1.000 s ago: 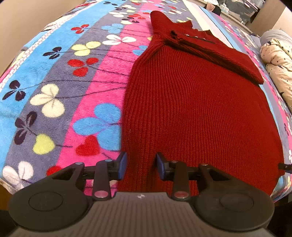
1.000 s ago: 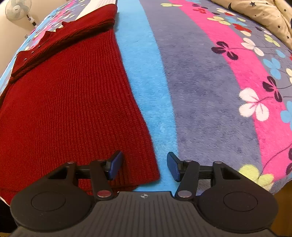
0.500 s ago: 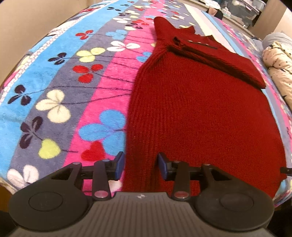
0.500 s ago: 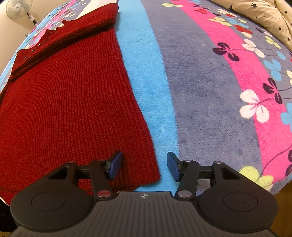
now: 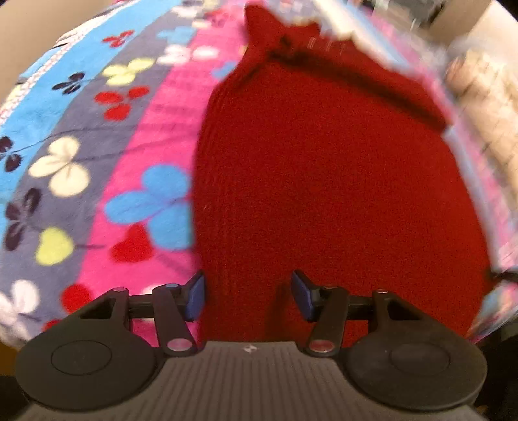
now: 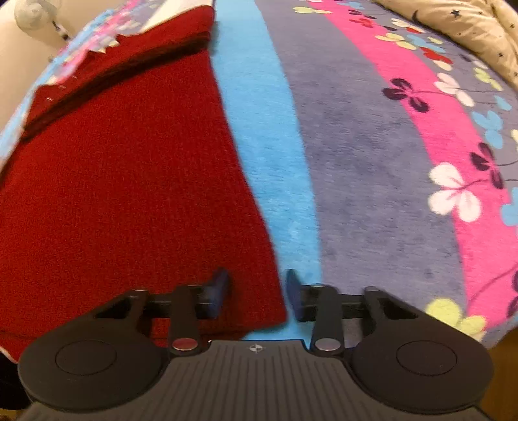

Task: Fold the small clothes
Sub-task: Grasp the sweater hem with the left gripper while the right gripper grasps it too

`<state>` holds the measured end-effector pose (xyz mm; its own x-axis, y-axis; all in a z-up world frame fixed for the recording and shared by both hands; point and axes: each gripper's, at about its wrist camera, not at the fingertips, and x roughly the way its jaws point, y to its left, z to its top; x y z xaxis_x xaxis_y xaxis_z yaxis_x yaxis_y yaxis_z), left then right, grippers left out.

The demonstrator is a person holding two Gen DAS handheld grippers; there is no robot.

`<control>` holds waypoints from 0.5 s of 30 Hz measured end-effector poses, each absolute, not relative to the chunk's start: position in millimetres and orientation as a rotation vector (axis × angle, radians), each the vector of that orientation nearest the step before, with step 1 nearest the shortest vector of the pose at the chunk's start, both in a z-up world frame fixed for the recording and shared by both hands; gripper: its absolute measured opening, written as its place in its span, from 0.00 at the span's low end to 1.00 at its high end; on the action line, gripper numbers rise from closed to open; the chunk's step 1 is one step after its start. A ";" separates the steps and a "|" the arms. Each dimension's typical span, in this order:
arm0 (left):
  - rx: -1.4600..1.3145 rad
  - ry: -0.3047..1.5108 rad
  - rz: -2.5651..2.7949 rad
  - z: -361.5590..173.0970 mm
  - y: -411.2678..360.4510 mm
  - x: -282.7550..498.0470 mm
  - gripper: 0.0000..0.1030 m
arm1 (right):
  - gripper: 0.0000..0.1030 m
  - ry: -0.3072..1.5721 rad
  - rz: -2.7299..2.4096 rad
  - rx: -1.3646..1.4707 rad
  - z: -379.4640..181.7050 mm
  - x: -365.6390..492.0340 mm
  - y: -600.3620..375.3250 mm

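A dark red knitted sweater (image 5: pixel 323 181) lies flat on the bed, its sleeves folded across the chest at the far end. My left gripper (image 5: pixel 248 296) hovers over the sweater's near left hem corner. Its jaws are opening, and the cloth lies between them without being pinched. In the right wrist view the same sweater (image 6: pixel 129 194) fills the left half. My right gripper (image 6: pixel 256 290) straddles its near right corner. Those jaws are closing, and small gaps still show between the blue pads and the knit.
A fleece blanket (image 6: pixel 372 162) with blue, grey and pink stripes and clover flowers covers the bed. A beige star-print quilt (image 6: pixel 469 29) lies at the far right. A white fan (image 6: pixel 35 13) stands beyond the bed's far left corner. The bed's near edge runs just below both grippers.
The left jaws have spread wider over the hem and that view has blurred with a slight tilt. The right jaws have drawn closer together around the sweater's corner; the right hand stayed put.
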<state>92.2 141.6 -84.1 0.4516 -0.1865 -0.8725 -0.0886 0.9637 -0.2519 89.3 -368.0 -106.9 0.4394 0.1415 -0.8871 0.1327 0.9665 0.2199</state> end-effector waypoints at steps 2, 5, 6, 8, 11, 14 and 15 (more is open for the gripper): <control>-0.377 1.022 -0.065 -70.9 153.4 88.8 0.59 | 0.26 1.096 0.007 0.306 -104.4 88.1 -371.1; -0.490 0.997 -0.022 -69.0 170.4 85.8 0.59 | 0.25 1.086 -0.024 0.361 -105.5 87.6 -380.9; -0.522 1.014 -0.013 -71.9 173.8 85.4 0.59 | 0.26 1.091 -0.032 0.357 -106.6 88.1 -381.3; -0.541 1.054 0.029 -79.7 178.1 86.0 0.59 | 0.27 1.104 -0.030 0.343 -109.2 88.9 -378.3; -0.507 1.100 0.146 -86.8 185.5 87.0 0.59 | 0.30 1.112 -0.019 0.289 -110.5 90.5 -369.0; -0.451 1.153 0.171 -95.1 181.7 90.1 0.59 | 0.31 1.114 -0.018 0.267 -110.4 90.8 -365.4; -0.406 1.166 0.160 -95.8 177.9 92.2 0.59 | 0.31 1.115 -0.017 0.266 -110.7 91.1 -365.5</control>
<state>92.2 177.9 -95.8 0.3927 -0.0860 -0.9156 -0.3293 0.9164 -0.2273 91.1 -365.5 -110.7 0.4437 0.1196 -0.8881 0.1461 0.9681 0.2034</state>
